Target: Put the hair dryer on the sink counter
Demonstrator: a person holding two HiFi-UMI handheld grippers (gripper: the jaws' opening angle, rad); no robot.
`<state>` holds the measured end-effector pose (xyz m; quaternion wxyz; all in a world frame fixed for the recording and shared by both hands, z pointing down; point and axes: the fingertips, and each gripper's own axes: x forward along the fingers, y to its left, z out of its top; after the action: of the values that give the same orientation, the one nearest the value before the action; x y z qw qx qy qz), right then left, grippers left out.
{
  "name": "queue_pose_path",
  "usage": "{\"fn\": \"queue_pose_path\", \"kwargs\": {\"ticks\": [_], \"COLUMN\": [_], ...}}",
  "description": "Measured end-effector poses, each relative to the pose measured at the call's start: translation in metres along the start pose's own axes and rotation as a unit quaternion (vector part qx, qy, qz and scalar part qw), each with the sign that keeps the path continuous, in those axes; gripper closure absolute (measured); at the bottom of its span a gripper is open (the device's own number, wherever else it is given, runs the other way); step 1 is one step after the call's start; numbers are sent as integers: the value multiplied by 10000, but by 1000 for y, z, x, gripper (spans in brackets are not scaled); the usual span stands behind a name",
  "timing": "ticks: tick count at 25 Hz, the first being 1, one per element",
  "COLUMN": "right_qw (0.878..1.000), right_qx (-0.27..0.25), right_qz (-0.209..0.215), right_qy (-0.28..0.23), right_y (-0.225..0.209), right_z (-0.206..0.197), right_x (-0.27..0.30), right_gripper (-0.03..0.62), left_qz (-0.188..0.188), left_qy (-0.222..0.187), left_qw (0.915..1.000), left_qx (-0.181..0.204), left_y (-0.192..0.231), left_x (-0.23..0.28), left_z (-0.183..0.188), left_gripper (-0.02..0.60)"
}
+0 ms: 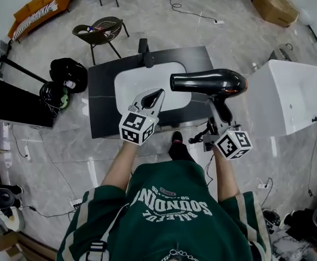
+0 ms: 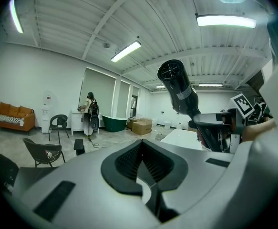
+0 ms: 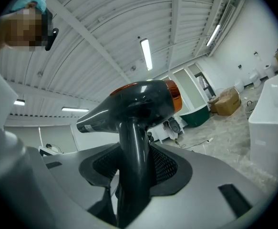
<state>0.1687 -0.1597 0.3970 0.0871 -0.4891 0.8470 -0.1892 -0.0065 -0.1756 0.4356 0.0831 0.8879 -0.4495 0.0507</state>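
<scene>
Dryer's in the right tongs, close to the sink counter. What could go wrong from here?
1. The right tongs grip the dryer only by its handle, with the whole body above them, so it may tip or slip.
2. The basin takes up much of the counter. Set on a narrow bare strip, the dryer could slide into the basin or off the edge.

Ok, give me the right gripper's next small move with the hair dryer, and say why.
Probably lower it toward the bare dark sink counter right of the white basin: the right gripper clamps the hair dryer by its handle, and the dryer hangs in the air over the counter's right end, not yet set down.
</scene>
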Motion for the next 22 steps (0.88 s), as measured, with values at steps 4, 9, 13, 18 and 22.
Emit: {"fn": "queue_pose_path", "kwargs": {"ticks": [4,9,13,18,22], "right_qw": [9999,9995,9991,9980,9973], "right_qx": [69,120,96,62,95], "right_qz": [89,201,288,395,435], "right_qy": [124,213,300,480,590], "right_y": [-28,-61,-83,-103,-121], "right_z": [11,24,28,27,19], "right_x": [31,63,83,104,119], "right_gripper": [385,385,385,385,385], "left_qz": [158,321,467,668,813], "left_qy": [41,90,115,143,130], "left_qw": [9999,9994,9988,9975,9964], "left_qx": [-37,-52,-91,-186,-223], "left_y": [15,27,33,45,51], "left_x": [34,70,91,113,126], "left_z": [11,18,17,16,14], "left_gripper": [571,571,571,571,571]}}
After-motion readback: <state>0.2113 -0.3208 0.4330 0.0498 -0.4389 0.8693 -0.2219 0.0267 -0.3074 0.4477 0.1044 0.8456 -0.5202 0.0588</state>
